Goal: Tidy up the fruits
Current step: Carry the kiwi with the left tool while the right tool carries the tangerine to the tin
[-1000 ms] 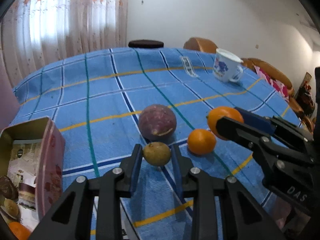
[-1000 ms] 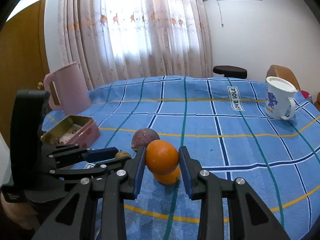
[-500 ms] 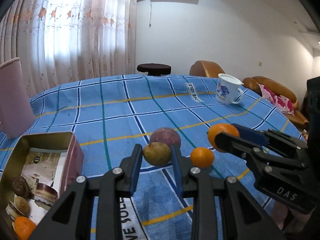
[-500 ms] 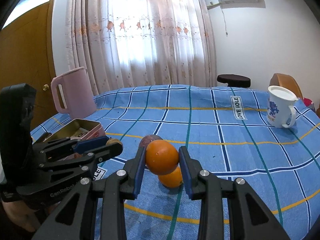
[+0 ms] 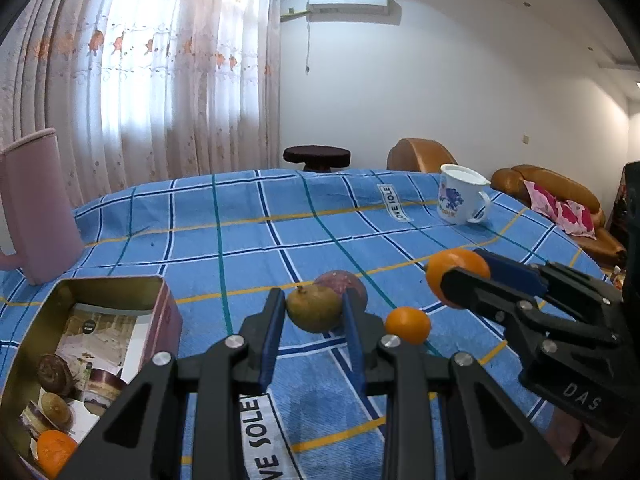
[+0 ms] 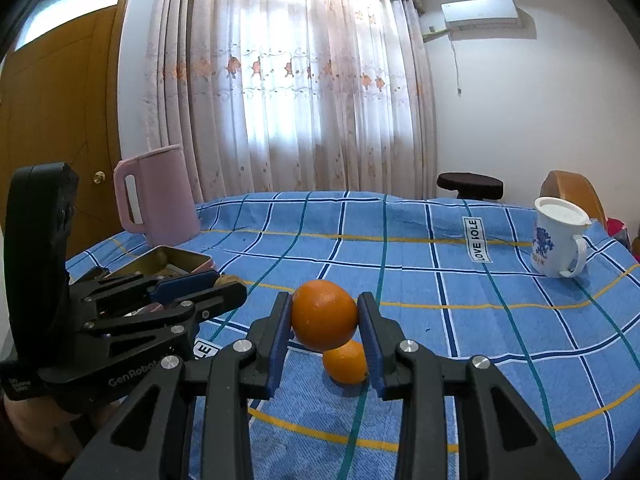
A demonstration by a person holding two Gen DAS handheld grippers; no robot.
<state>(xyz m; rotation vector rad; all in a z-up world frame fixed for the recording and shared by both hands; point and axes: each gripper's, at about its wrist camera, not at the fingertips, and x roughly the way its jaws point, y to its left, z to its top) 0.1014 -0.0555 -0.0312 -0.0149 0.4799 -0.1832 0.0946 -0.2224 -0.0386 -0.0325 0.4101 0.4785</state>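
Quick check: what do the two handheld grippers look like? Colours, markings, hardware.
Both are matte black plastic linkage frames with silver rivets and blue finger pads. The left gripper body reads "GenRobot"; the right gripper body reads "DAS". No cables or sleeves visible.

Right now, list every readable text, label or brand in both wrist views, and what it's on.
"LOVE SOLE": white label on the blue tablecloth.
"VE SOLE": second cloth label, start hidden by the left gripper.
"DAS": body of the right gripper.
"GenRobot": body of the left gripper, end cut off.
White mug: lettering under the blue print is blurred.
Tin: liner print too small.
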